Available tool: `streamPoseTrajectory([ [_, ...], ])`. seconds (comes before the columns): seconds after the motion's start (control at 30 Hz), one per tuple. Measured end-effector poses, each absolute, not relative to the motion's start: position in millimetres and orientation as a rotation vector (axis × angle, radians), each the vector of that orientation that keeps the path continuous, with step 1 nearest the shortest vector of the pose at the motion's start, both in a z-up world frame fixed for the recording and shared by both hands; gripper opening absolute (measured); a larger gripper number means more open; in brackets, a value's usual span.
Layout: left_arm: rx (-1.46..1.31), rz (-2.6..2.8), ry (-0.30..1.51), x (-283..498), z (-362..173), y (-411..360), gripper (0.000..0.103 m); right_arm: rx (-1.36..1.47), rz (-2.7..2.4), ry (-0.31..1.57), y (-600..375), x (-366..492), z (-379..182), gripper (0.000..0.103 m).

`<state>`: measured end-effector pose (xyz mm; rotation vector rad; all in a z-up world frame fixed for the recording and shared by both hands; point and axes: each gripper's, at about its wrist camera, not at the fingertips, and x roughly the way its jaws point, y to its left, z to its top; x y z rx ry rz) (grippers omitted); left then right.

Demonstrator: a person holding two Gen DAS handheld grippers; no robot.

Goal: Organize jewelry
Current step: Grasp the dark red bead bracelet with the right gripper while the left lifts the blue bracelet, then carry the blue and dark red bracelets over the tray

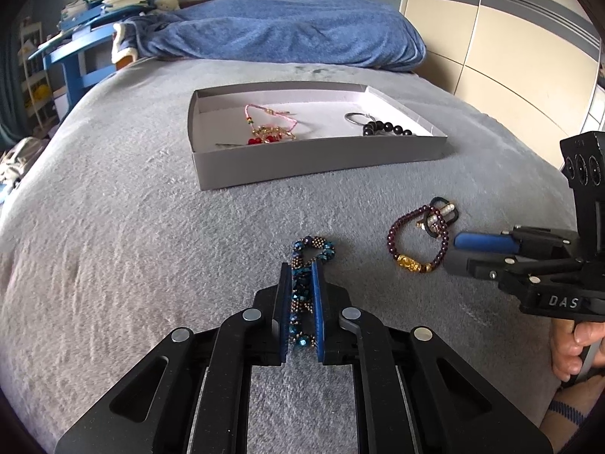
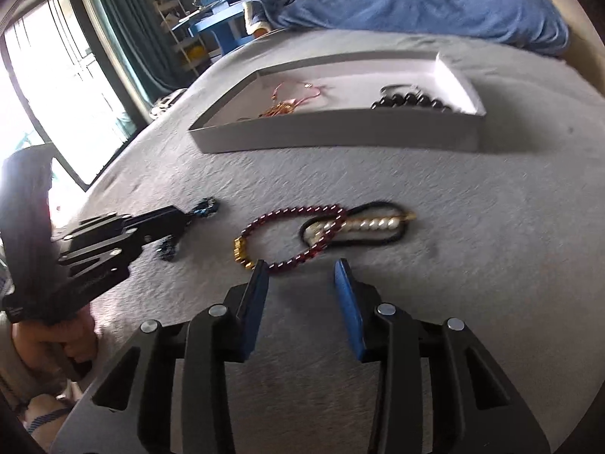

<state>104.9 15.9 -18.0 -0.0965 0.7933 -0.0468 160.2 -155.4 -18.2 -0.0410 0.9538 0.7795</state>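
My left gripper [image 1: 301,265] is shut on a blue and bronze beaded bracelet [image 1: 319,247] lying on the grey bedspread; its beads show between the blue pads. It also shows in the right wrist view [image 2: 204,206]. My right gripper [image 2: 300,265] is open and empty, just short of a dark red bead bracelet with gold charms [image 2: 287,215], which lies across a black hair tie with a pearl clip [image 2: 363,225]. The red bracelet [image 1: 397,234] is right of the left gripper. The grey shallow box [image 1: 302,162] holds a pink cord bracelet [image 1: 268,117], red beads and a black bead bracelet [image 1: 385,128].
A blue blanket [image 1: 287,30] lies piled behind the box at the bed's far end. Blue shelves with books [image 1: 87,11] stand at the far left, a wardrobe [image 1: 510,45] at the right. A window [image 2: 49,87] is at the left of the bed.
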Motion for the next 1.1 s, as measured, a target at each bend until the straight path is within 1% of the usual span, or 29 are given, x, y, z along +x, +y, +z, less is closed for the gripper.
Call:
streamPoseTrajectory([
  [0.2, -0.102, -0.058, 0.823, 110, -21, 16, 0.012, 0.061, 0.831, 1.026, -154, 172, -24, 0.037],
  [0.27, -0.106, -0.058, 0.835, 111, -23, 17, 0.018, 0.091, 0.841, 1.042, -148, 177, -25, 0.037],
  [0.3, -0.108, -0.056, 0.845, 113, -24, 17, 0.018, 0.095, 0.841, 1.045, -145, 179, -26, 0.037],
  [0.33, -0.108, -0.055, 0.849, 113, -25, 17, 0.019, 0.099, 0.839, 1.046, -142, 180, -26, 0.031],
  [0.37, -0.106, -0.054, 0.853, 113, -25, 17, 0.02, 0.099, 0.836, 1.046, -142, 181, -26, 0.019],
  [0.4, -0.104, -0.054, 0.855, 113, -26, 17, 0.02, 0.1, 0.831, 1.05, -142, 180, -27, 0.016],
  [0.43, -0.1, -0.052, 0.857, 114, -26, 16, 0.02, 0.108, 0.831, 1.05, -143, 181, -27, 0.008],
  [0.47, -0.098, -0.051, 0.857, 113, -26, 16, 0.02, 0.117, 0.832, 1.05, -145, 181, -27, 0.007],
  [0.53, -0.094, -0.05, 0.855, 113, -26, 15, 0.019, 0.126, 0.834, 1.039, -147, 181, -25, 0.006],
  [0.63, -0.089, -0.05, 0.837, 110, -23, 15, 0.014, 0.108, 0.834, 0.995, -148, 177, -17, 0.006],
  [0.9, -0.128, -0.082, 0.761, 100, -11, 21, 0.014, 0.042, 0.843, 0.894, -149, 167, 8, 0.006],
  [1.1, -0.078, -0.104, 0.739, 99, 0, 14, 0.014, 0.043, 0.834, 0.853, -154, 173, 24, 0.006],
])
